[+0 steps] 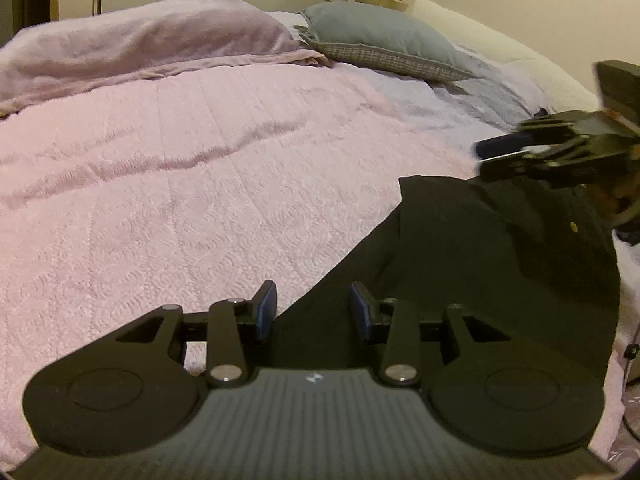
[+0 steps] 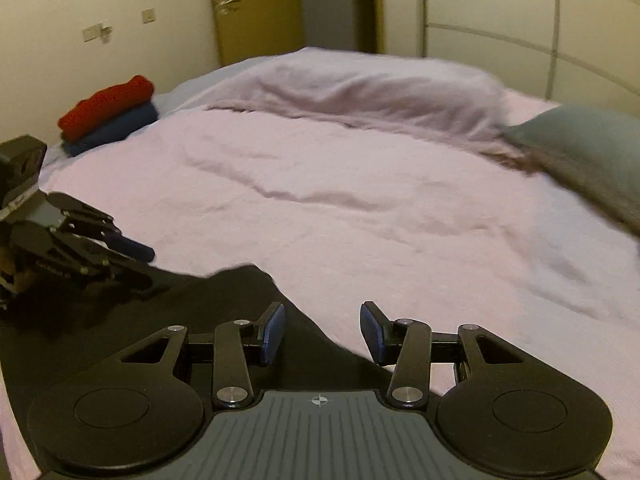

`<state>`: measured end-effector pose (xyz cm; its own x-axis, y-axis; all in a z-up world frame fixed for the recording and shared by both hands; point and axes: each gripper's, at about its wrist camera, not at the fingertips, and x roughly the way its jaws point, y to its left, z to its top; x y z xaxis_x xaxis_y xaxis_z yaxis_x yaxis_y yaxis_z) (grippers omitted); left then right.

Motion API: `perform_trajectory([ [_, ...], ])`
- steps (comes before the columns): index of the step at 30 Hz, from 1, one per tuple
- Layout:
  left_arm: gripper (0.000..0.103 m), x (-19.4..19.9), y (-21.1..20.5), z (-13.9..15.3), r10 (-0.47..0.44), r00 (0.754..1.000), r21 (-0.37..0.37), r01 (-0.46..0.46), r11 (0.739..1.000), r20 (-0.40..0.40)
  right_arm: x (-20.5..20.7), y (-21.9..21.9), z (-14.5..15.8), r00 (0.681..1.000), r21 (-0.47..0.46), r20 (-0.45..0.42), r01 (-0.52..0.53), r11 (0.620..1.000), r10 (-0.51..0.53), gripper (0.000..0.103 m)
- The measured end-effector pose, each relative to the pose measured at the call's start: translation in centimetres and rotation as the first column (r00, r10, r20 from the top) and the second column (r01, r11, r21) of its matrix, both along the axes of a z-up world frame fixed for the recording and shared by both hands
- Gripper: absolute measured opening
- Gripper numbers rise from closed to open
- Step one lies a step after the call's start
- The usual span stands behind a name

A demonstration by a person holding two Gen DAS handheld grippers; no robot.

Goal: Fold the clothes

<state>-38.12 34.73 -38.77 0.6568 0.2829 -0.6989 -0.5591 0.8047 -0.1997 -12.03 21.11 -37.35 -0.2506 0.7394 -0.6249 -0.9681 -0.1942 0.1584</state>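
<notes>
Two grippers open over one black garment — fold stage not settled

Both jaw sets spread wide, nothing between the pads. Left gripper [image 1: 313, 312] hovering at the near-left edge of the black garment [image 1: 500, 264]; left pad over pink bedspread [image 1: 200, 184], right pad over black cloth. Contact with the fabric — cannot tell from either view. Right gripper [image 2: 322, 330] likewise parted wide, left pad over the garment [image 2: 120, 328], right pad over the bedspread [image 2: 400, 200]. Seen from the left wrist view, right gripper's fingers sit above the garment's far corner, apparently clear of it, though blurred.

Garment location: near edge of the bed, spread fairly flat, one straight edge and a squared corner visible towards the bed's middle, one small button or rivet showing. Whether already folded once or merely laid out — not readable; too dark for seams or layers.

Also present: a stack of folded clothes, red [image 2: 106, 106] on top of dark blue, at the bed's far-left corner in the right wrist view. Grey pillow [image 1: 384, 40] and a bunched mauve blanket [image 1: 140, 36] at the head end, well apart from the work.

Judgement on step: fits either just-released after a fold or lined up for a grab at the edges. Next pinch, if any, calls for both pads straddling a single edge layer, low approach, matched corners on both sides to keep the fold square.
</notes>
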Motion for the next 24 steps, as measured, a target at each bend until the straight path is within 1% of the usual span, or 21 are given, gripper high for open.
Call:
perform_trajectory([
  [4, 0.025, -0.4, 0.4, -0.4, -0.008, 0.999, -0.037, 0.009, 0.999, 0.031, -1.3, 2.6, -1.4, 0.998, -0.038, -0.035, -0.059, 0.998, 0.058, 0.046],
  [5, 0.019, -0.4, 0.4, -0.5, -0.013, 0.999, -0.04, 0.014, 0.999, 0.032, -1.6, 3.2, -1.8, 0.996, -0.047, -0.044, -0.074, 0.996, 0.072, 0.045],
  [6, 0.012, -0.4, 0.3, -0.6, -0.017, 0.999, -0.041, 0.018, 0.999, 0.032, -2.0, 3.9, -2.1, 0.995, -0.056, -0.053, -0.089, 0.994, 0.086, 0.031],
  [7, 0.01, -0.4, 0.4, -0.8, -0.018, 0.999, -0.043, 0.019, 0.999, 0.036, -2.3, 4.5, -2.5, 0.993, -0.065, -0.062, -0.105, 0.992, 0.101, 0.018],
  [9, 0.003, -0.6, 0.4, -0.9, -0.017, 0.999, -0.046, 0.019, 0.999, 0.047, -3.0, 5.8, -3.2, 0.988, -0.083, -0.081, -0.135, 0.987, 0.128, 0.012],
  [10, 0.002, -0.7, 0.5, -0.9, -0.016, 0.998, -0.047, 0.018, 0.999, 0.054, -3.3, 6.4, -3.5, 0.986, -0.091, -0.09, -0.15, 0.984, 0.142, 0.009],
  [12, 0.001, -0.7, 0.3, -0.8, -0.013, 0.998, -0.031, 0.014, 0.999, 0.056, -3.9, 7.5, -4.2, 0.981, -0.106, -0.109, -0.171, 0.979, 0.16, 0.007],
  [16, 0.003, -0.6, -0.2, -0.9, 0.021, 0.999, 0.006, -0.022, 1.0, 0.05, -3.7, 7.0, -4.8, 0.988, -0.124, -0.141, -0.073, 0.99, 0.055, 0.006],
  [18, 0.004, -0.4, -0.2, -1.2, 0.044, 0.998, 0.015, -0.045, 0.999, 0.036, -3.9, 7.1, -5.7, 0.987, -0.136, -0.157, -0.009, 0.991, -0.013, 0.007],
  [20, 0.004, -0.1, -0.3, -1.4, 0.069, 0.997, 0.02, -0.069, 0.997, 0.016, -3.7, 7.1, -5.8, 0.983, -0.142, -0.174, 0.035, 0.989, -0.06, 0.013],
  [22, 0.005, -0.2, -0.5, -1.2, 0.101, 0.995, 0.052, -0.101, 0.994, 0.003, -2.9, 6.5, -4.9, 0.974, -0.13, -0.187, 0.102, 0.986, -0.125, 0.025],
  [24, 0.004, -1.2, -0.6, -0.7, 0.18, 0.984, 0.087, -0.178, 0.98, -0.011, -1.9, 5.3, -3.5, 0.961, -0.102, -0.183, 0.189, 0.977, -0.205, 0.031],
])
